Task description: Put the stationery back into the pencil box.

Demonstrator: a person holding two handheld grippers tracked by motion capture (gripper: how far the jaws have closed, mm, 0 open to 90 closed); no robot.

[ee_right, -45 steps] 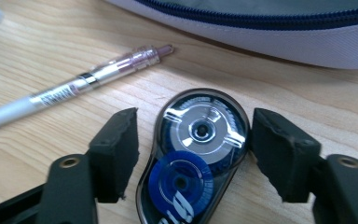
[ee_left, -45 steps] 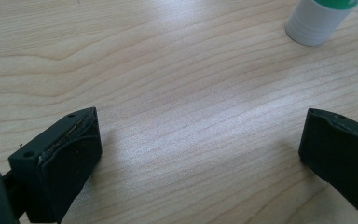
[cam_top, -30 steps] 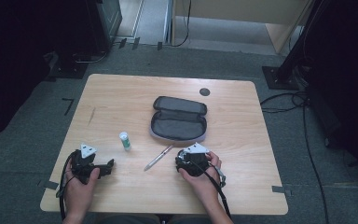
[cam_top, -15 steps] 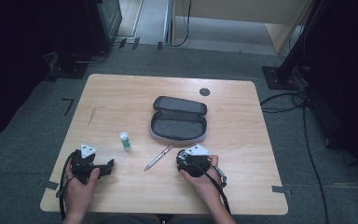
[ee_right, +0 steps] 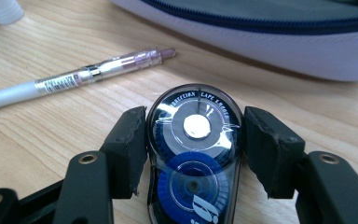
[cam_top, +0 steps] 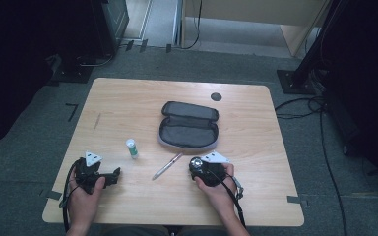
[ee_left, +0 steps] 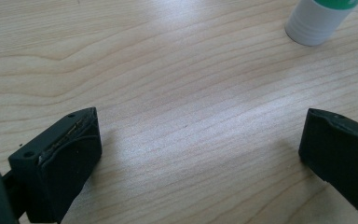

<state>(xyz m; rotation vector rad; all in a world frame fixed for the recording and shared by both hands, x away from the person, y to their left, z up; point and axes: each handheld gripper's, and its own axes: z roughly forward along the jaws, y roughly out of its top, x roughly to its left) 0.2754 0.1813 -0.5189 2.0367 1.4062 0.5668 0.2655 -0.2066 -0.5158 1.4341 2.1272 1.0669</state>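
A clear correction tape dispenser point(ee_right: 193, 154) with blue reels lies flat on the wooden table point(cam_top: 128, 103), between my right gripper's point(ee_right: 193, 135) jaws. Those jaws have just been closing, and both pads now press its sides. From above, the right gripper point(cam_top: 197, 167) sits near the table's front, right of a white pen point(cam_top: 167, 166). My left gripper point(cam_top: 113, 174) rests at the front left. Its jaws stand wide apart over bare wood point(ee_left: 200, 144), holding nothing.
An open dark pencil case point(cam_top: 189, 125) lies mid-table, just beyond the pen point(ee_right: 74, 77) in the right gripper view point(ee_right: 261, 28). A white glue stick with a green band point(cam_top: 132, 148) stands ahead of the left gripper point(ee_left: 319, 21). A round cable hole point(cam_top: 216, 97) lies at the far edge.
The right hand has shifted a touch to the right. The left gripper and the things on the table lie as before.
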